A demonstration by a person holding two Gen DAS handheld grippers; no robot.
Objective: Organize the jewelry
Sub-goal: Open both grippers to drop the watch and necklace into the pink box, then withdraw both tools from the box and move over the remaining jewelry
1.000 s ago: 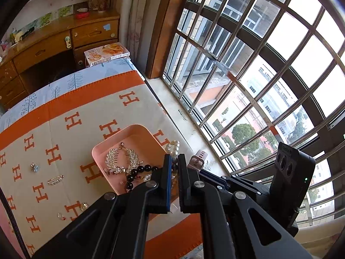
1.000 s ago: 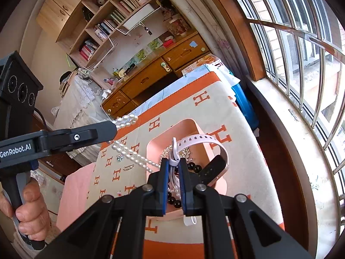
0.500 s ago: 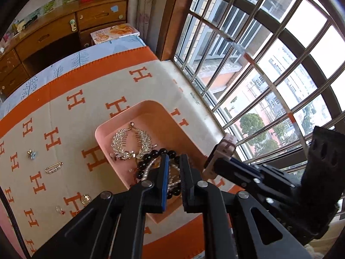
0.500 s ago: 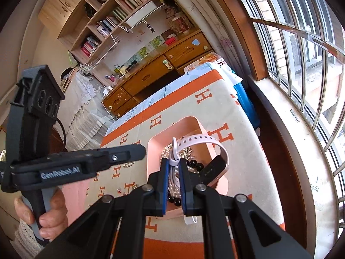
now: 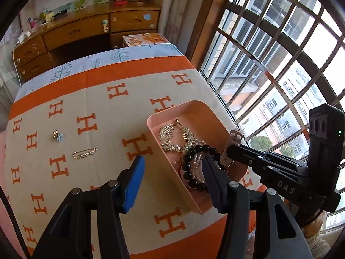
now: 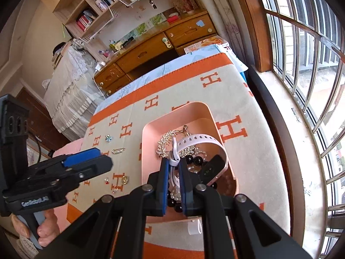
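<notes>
A pink tray [image 5: 194, 105] sits on the H-patterned cloth, holding a silver leaf comb [image 5: 170, 133], a black bead bracelet [image 5: 200, 150] and a pearl necklace [image 5: 197, 161]. My left gripper [image 5: 172, 172] hangs over the tray's left wall. Its jaws are opening, with nothing between the pads. My right gripper [image 6: 173, 168] is shut on the strap of a white watch [image 6: 200, 139], which hangs just above the tray [image 6: 200, 104], its dark face [image 6: 212, 168] to the right. The left wrist view shows the watch buckle [image 5: 236, 135] at the right gripper's tip [image 5: 228, 149].
Loose on the cloth left of the tray lie a blue flower piece [image 5: 57, 135], a gold pin [image 5: 84, 152] and some small pieces [image 6: 124, 179]. A barred window runs along the right. A wooden desk [image 5: 86, 28] stands beyond the table. A hand [image 6: 43, 231] holds the left gripper's handle.
My left gripper was shut on the pearl necklace above the table; it swung over the tray, sank and parted its jaws, and the pearls now lie in the tray. The right gripper shifted slightly with the watch.
</notes>
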